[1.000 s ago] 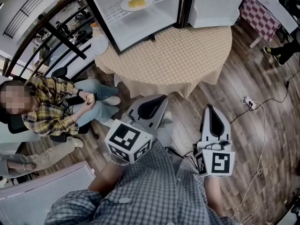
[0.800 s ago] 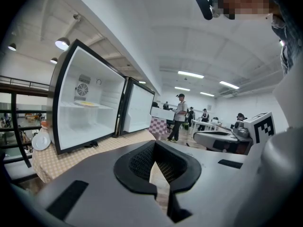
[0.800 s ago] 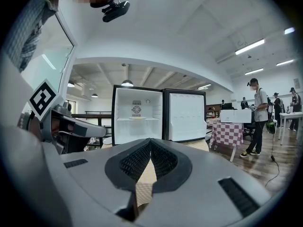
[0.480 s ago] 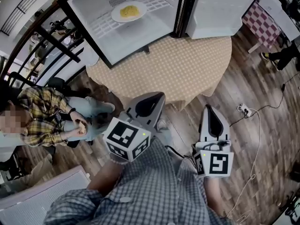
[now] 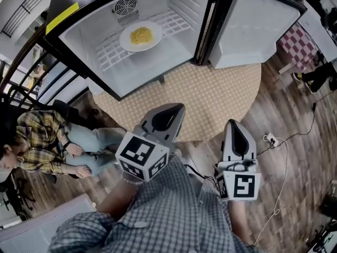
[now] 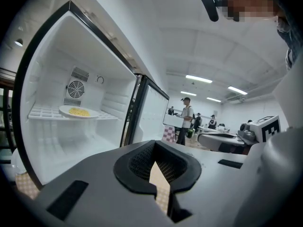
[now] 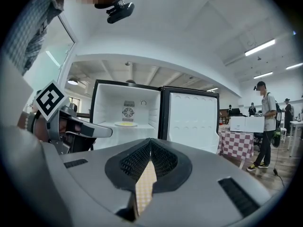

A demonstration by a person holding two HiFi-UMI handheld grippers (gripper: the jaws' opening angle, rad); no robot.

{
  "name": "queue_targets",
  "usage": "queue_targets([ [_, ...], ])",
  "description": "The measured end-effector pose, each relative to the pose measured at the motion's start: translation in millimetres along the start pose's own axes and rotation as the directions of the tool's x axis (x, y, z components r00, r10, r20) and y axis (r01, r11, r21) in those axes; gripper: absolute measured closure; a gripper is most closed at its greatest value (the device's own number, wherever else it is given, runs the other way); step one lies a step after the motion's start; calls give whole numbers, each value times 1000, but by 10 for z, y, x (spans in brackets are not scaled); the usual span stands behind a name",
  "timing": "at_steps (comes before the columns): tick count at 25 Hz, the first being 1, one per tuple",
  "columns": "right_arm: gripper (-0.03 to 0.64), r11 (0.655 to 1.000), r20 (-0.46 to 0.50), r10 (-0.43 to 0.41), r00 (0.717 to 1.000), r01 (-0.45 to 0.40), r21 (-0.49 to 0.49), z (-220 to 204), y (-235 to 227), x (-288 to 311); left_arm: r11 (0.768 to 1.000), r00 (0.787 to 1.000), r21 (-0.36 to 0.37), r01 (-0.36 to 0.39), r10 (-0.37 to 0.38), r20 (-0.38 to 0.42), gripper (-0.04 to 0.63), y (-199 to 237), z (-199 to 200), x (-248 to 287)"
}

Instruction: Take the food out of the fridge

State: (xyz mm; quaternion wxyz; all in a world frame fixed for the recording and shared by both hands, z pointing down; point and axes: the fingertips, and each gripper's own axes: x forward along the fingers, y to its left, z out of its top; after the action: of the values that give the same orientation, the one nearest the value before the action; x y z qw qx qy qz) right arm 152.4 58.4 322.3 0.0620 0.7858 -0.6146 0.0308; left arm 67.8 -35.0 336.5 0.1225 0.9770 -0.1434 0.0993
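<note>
A white plate of yellow food [image 5: 139,36] sits on the wire shelf inside the open fridge [image 5: 100,57], which stands on a round table. The left gripper view also has the plate [image 6: 78,111], and in the right gripper view the plate [image 7: 125,124] looks small and far. My left gripper [image 5: 171,110] hangs short of the table's near edge, shut and empty. My right gripper [image 5: 235,125] is beside it, also shut with nothing held. Both point toward the fridge. The left gripper [image 6: 153,161] and right gripper [image 7: 149,148] each show their jaws meeting at the tips.
The fridge door [image 5: 258,25] stands swung open to the right. A tan patterned cloth covers the table [image 5: 221,88]. A person in a plaid shirt [image 5: 42,141] sits at the left beside a black railing [image 5: 31,62]. A power strip and cable [image 5: 268,137] lie on the wood floor.
Both grippers have travelled forward toward the table and fridge, which now sit larger and lower in the head view. The jaws stayed shut. The seated person has slid toward the left edge.
</note>
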Motion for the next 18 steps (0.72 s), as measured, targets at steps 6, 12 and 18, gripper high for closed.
queue_targets([
  [6, 607, 999, 14, 47, 999, -47, 5, 57, 12, 376, 999, 999, 11, -40, 40, 9, 589, 246, 97, 117],
  [12, 606, 987, -48, 129, 991, -133, -86, 103, 71, 702, 987, 988, 55, -153, 151, 35, 589, 404, 172, -11],
  [18, 607, 943, -35, 331, 943, -332, -16, 163, 431, 1033, 962, 965, 78, -262, 259, 41, 589, 611, 151, -92],
])
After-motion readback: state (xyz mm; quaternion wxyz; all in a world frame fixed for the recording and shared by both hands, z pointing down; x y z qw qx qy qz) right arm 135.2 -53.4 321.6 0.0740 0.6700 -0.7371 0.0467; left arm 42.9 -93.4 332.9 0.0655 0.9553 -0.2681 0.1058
